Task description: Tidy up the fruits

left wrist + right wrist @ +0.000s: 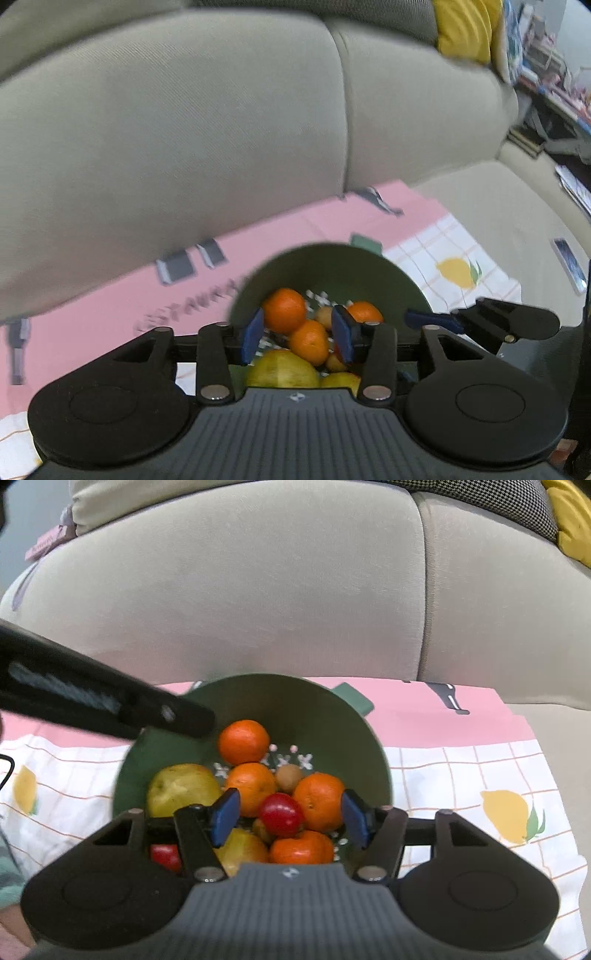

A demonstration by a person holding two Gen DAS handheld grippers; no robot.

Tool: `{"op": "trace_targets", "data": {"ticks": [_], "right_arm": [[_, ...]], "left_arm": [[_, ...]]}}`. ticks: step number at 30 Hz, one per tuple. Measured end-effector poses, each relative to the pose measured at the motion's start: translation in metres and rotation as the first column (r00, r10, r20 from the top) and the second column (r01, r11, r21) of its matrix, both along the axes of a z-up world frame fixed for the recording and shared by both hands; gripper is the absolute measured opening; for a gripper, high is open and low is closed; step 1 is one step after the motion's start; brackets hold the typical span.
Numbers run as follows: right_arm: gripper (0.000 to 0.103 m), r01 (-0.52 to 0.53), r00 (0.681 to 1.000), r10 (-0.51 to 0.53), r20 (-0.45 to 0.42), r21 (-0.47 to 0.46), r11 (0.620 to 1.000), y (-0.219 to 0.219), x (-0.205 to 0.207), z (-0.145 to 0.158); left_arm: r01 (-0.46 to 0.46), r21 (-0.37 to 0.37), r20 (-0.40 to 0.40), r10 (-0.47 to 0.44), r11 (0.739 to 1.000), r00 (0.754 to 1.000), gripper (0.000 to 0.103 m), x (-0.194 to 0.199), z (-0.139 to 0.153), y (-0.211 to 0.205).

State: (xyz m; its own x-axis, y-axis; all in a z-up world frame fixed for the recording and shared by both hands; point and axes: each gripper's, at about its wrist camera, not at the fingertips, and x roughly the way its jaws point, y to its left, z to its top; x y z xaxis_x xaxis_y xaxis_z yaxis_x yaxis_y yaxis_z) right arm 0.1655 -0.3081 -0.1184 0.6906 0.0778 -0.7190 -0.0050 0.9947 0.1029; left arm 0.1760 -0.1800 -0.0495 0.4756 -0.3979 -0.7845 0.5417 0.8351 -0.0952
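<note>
A green bowl [295,705] stands on a lemon-print cloth and holds several oranges [243,741], a yellow-green pear [183,788], a small brown fruit [289,776] and a red fruit [280,814]. My right gripper [290,816] hangs open just over the bowl's near side. The red fruit lies between its blue pads [225,816] with a gap on each side. My left gripper [298,335] is open above the same bowl [325,266], over oranges [284,310] that its pads do not touch. It shows as a black bar [110,705] in the right wrist view.
A beige sofa back [258,590] rises right behind the bowl. A pink cloth [110,295] and a white checked lemon-print cloth [480,786] cover the seat. A yellow cushion [465,29] sits far right, and a phone [569,264] lies on the seat's right side.
</note>
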Motion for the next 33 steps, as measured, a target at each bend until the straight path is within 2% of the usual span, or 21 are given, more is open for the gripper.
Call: {"op": "trace_targets", "data": {"ticks": [2,6,7,8,12,15,18,22,25,29,33], "right_arm": [[0.071,-0.006,1.0,0.006,0.008,0.017,1.0,0.004,-0.002,0.007],[0.072,-0.039,0.999,0.038,0.035,0.039,0.998,0.018,-0.009,0.027],[0.076,-0.047,0.998,0.046,0.043,0.04,0.998,0.022,-0.011,0.032],[0.082,-0.057,0.997,0.055,0.056,0.04,0.998,0.027,-0.014,0.039],[0.085,-0.089,0.991,0.085,0.105,0.025,0.996,0.041,-0.026,0.06],[0.09,-0.097,0.986,0.093,0.138,0.026,0.995,0.049,-0.037,0.075],[0.091,-0.096,0.983,0.089,0.159,0.034,0.995,0.058,-0.047,0.089],[0.099,-0.08,0.98,0.072,0.186,0.036,0.996,0.065,-0.059,0.105],[0.099,-0.078,0.976,0.073,0.203,0.018,0.997,0.07,-0.07,0.112],[0.099,-0.055,0.978,0.056,0.203,-0.008,0.998,0.076,-0.084,0.116],[0.099,-0.007,0.975,0.014,0.22,-0.031,0.999,0.079,-0.101,0.117]], "left_arm": [[-0.028,0.009,0.034,0.028,1.0,0.999,0.062,-0.006,0.014,0.012],[-0.086,0.035,0.109,0.082,0.996,0.991,0.068,-0.021,0.038,0.035],[-0.1,0.035,0.135,0.095,0.994,0.986,0.072,-0.026,0.044,0.041],[-0.114,0.038,0.161,0.107,0.993,0.981,0.073,-0.031,0.049,0.047],[-0.166,0.06,0.294,0.141,0.984,0.945,0.073,-0.053,0.063,0.067],[-0.186,0.087,0.343,0.146,0.979,0.928,0.074,-0.066,0.069,0.077],[-0.199,0.093,0.371,0.152,0.976,0.916,0.074,-0.08,0.072,0.084],[-0.213,0.057,0.378,0.176,0.975,0.909,0.081,-0.097,0.077,0.097],[-0.253,0.062,0.404,0.207,0.966,0.891,0.088,-0.109,0.076,0.099],[-0.303,0.077,0.427,0.243,0.95,0.871,0.088,-0.123,0.071,0.101],[-0.326,0.024,0.42,0.287,0.945,0.861,0.088,-0.133,0.068,0.109]]}}
